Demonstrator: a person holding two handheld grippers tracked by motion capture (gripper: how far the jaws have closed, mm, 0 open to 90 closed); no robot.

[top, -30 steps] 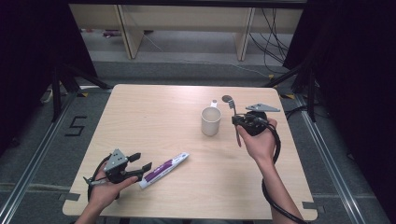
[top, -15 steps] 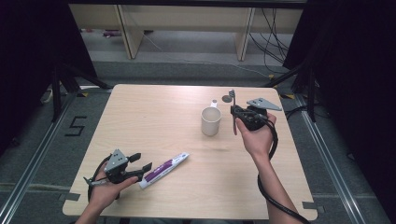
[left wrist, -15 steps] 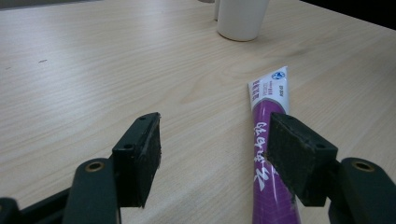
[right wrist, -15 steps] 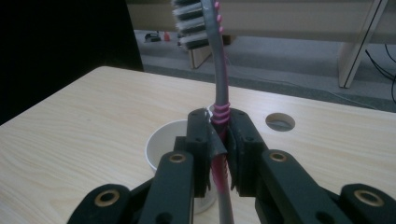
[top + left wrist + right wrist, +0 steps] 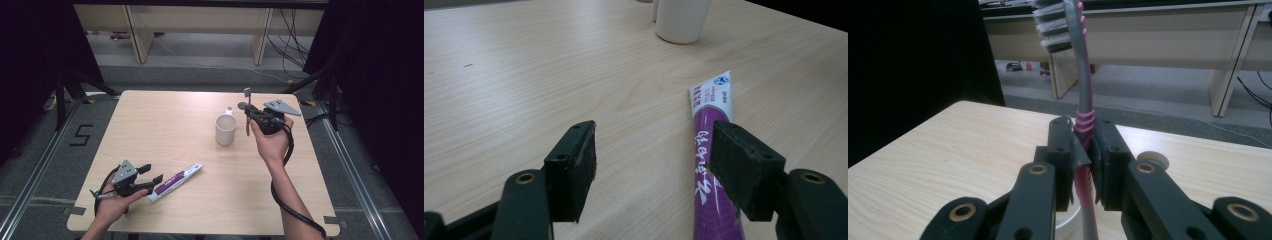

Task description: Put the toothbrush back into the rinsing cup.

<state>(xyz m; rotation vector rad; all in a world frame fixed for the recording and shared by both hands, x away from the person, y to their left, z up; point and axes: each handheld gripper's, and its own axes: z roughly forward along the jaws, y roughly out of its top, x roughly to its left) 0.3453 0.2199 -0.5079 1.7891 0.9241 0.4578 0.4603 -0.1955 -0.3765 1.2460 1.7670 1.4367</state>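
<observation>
I keep my right gripper (image 5: 1082, 165) jaws pinching the toothbrush (image 5: 1079, 65) upright beside the mug (image 5: 226, 129), ready to drop in; left gripper (image 5: 654, 165) jaws spread by the toothpaste (image 5: 711, 150) on the counter (image 5: 165, 125).

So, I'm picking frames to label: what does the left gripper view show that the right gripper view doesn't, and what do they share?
Left gripper view alone: the purple toothpaste tube lying flat on the table, its far end toward the cup, and the left gripper with its jaws open, one pad over the tube without pressing it. Right gripper view alone: the right gripper shut on a grey and pink toothbrush held upright, bristles on top, with shelving beyond the table. Both: the white cup and the light wooden table.
</observation>
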